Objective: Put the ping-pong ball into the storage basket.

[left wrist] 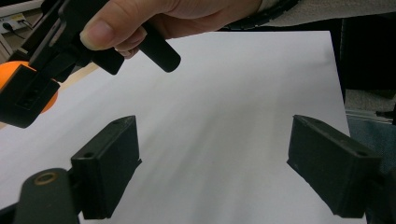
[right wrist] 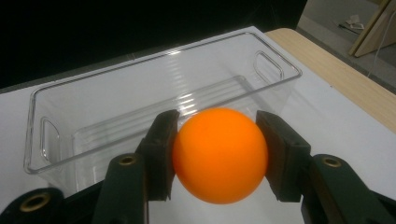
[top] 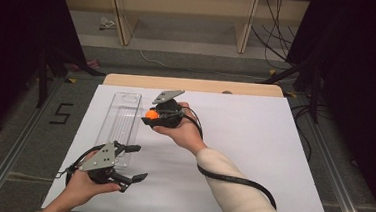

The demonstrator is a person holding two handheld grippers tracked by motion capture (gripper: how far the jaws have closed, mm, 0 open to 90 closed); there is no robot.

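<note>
My right gripper [top: 147,117] is shut on an orange ball [right wrist: 219,155], its two black pads pressing the ball's sides. It hovers just right of a clear plastic bin [top: 120,119] that lies lengthwise on the white table cover; in the right gripper view the empty bin [right wrist: 154,107] sits right behind the ball. My left gripper [top: 134,161] is held near the table's front left, jaws wide apart with nothing between them. In the left gripper view the open pads [left wrist: 112,163] frame bare white cover, and the ball [left wrist: 28,84] in the other gripper shows at upper left.
A white sheet [top: 252,155] covers the wooden table [top: 192,85]. A black cable [top: 236,182] trails from the right gripper along the sleeve. Dark curtains flank both sides, and wooden frames and cables stand on the floor beyond the far edge.
</note>
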